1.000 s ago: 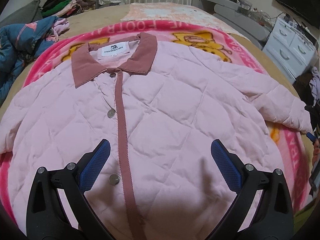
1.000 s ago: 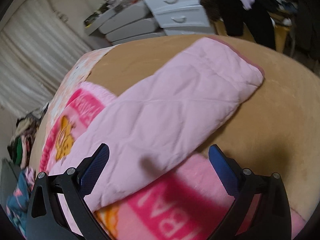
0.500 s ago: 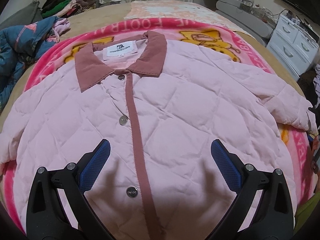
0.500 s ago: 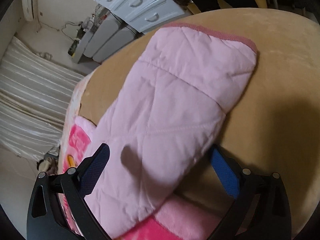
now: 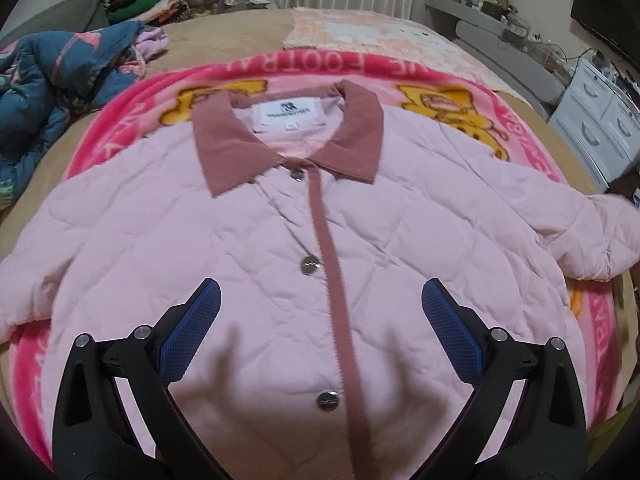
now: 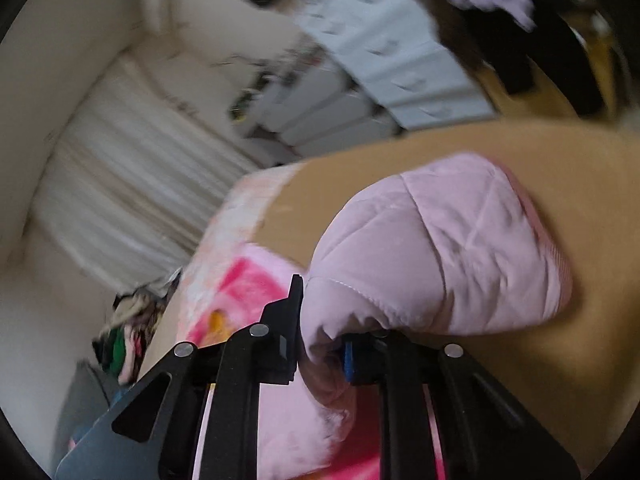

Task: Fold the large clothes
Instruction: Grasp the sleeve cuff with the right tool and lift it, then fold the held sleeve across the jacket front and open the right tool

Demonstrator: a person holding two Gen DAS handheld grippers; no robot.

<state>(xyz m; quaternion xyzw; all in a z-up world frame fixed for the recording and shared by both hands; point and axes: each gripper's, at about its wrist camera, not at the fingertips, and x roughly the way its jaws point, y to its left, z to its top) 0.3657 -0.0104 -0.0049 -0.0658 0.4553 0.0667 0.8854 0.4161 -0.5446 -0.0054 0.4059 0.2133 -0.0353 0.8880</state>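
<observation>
Left wrist view puts the left gripper (image 5: pixel 320 320) nearest, its jaws spread wide and holding nothing, hanging above the lower front of the jacket (image 5: pixel 256 280); the right gripper (image 6: pixel 320 344), seen in the right wrist view, has its jaws drawn nearly together with pink quilted cloth of the sleeve (image 6: pixel 440 248) pinched between them, a short way back from the cuff, though the frame is blurred; by my reading the folding has barely begun, since the body lies spread face up with no fold in it, and only this one sleeve near the bed's right edge has been taken in hand; bringing that sleeve across the chest, doing the same with the other sleeve (image 5: pixel 36 280) toward the left edge, and then doubling the body all appear to be left; the jacket is pale pink, diamond-quilted and puffy, with a dusty-rose placket (image 5: pixel 332 280) down the middle, metal snaps (image 5: pixel 309 265) fastened, a matching collar (image 5: pixel 288 140) and a white label (image 5: pixel 289 112) at the neck; it lies on a bright pink blanket (image 5: pixel 120 120) spread over the tan bed (image 5: pixel 224 36), collar toward the far edge; beyond it, loose clothes (image 5: pixel 60 76) are heaped at the far left corner.
</observation>
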